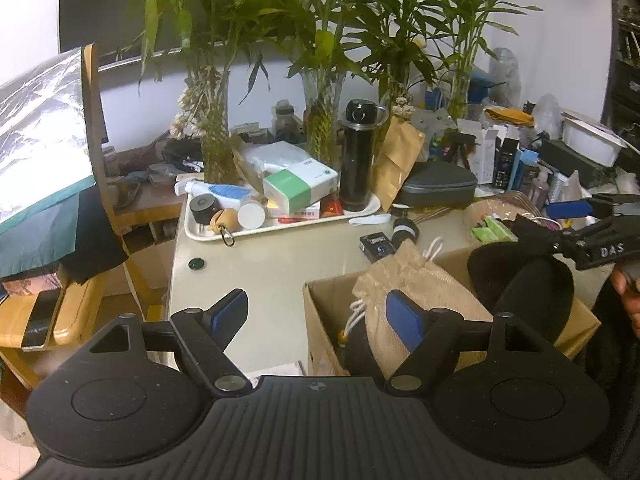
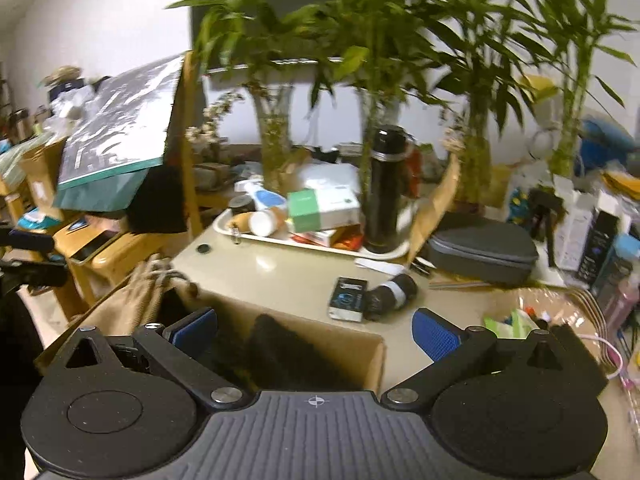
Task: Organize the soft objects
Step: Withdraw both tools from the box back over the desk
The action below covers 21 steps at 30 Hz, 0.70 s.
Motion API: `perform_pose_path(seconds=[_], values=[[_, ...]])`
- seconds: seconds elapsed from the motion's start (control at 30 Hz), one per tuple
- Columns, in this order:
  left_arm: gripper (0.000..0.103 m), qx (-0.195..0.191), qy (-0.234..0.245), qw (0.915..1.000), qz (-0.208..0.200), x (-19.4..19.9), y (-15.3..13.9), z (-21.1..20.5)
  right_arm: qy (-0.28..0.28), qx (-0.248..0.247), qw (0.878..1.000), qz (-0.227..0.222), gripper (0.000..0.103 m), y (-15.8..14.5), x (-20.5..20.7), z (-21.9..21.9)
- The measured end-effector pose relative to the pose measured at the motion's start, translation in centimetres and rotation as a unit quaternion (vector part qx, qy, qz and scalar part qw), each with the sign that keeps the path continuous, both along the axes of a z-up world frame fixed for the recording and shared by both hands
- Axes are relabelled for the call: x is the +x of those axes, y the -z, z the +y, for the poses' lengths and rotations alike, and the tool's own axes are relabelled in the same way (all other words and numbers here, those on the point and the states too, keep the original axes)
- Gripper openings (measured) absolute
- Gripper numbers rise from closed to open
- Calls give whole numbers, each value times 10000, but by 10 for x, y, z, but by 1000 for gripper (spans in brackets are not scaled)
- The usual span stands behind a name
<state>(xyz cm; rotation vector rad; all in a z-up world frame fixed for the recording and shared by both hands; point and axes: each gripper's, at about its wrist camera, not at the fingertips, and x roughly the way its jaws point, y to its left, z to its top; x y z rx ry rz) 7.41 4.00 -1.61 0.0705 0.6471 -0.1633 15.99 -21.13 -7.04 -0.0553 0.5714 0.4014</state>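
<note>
Hovering over: cardboard box [image 1: 320, 320], which stood on the beige table [image 1: 260, 272] with its top open.
Left gripper [image 1: 320, 316]: released, jaws spread wide, nothing between them; its right blue pad [image 1: 404, 320] sat in front of the burlap pouch.
Right gripper [image 2: 316, 334]: also released, jaws wide apart, poised above the box's near edge; seen from the left wrist camera it reached in from the right [image 1: 580, 216].
Burlap pouch [image 1: 416, 292]: a drawstring bag that lay tilted inside the box, white cord [image 1: 356, 316] hanging at its mouth.
Black soft object [image 1: 532, 280]: rested in the box just right of the pouch; from the right wrist camera a dark fuzzy mass [image 2: 280, 352] filled the box interior.
Beyond the box: cigarette pack [image 2: 347, 298] and a rolled black item [image 2: 394, 290] lay on the table, touching each other.
Further back: white tray [image 1: 288, 228] carried a black thermos [image 1: 358, 156] and a green-and-white carton [image 1: 300, 184].
</note>
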Motion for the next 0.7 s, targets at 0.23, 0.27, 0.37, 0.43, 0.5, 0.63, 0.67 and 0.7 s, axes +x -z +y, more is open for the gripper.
perform_pose_path(seconds=[0.23,0.27,0.37,0.43,0.5,0.63,0.67,0.7], values=[[76,-24,58,10000,5,17,4,-1,456,111,9987,219,103,2,29,-10],[76,-26,77,10000,11,20,4,-1,521,124,9982,255,103,3,35,-12],[76,-31,126,9999,-29,26,5,-2,658,142,9970,385,103,7,51,-18],[76,-17,143,9999,-64,31,5,-2,688,114,9966,449,103,8,61,-19],[76,2,147,9998,-101,37,5,-1,701,109,9963,487,103,10,71,-20],[76,15,173,9997,-172,51,4,1,677,82,9962,537,103,14,88,-22],[76,8,156,9997,-184,55,4,3,686,35,9961,554,103,16,93,-22],[76,-13,145,9997,-191,59,5,5,689,8,9959,588,103,18,98,-23]])
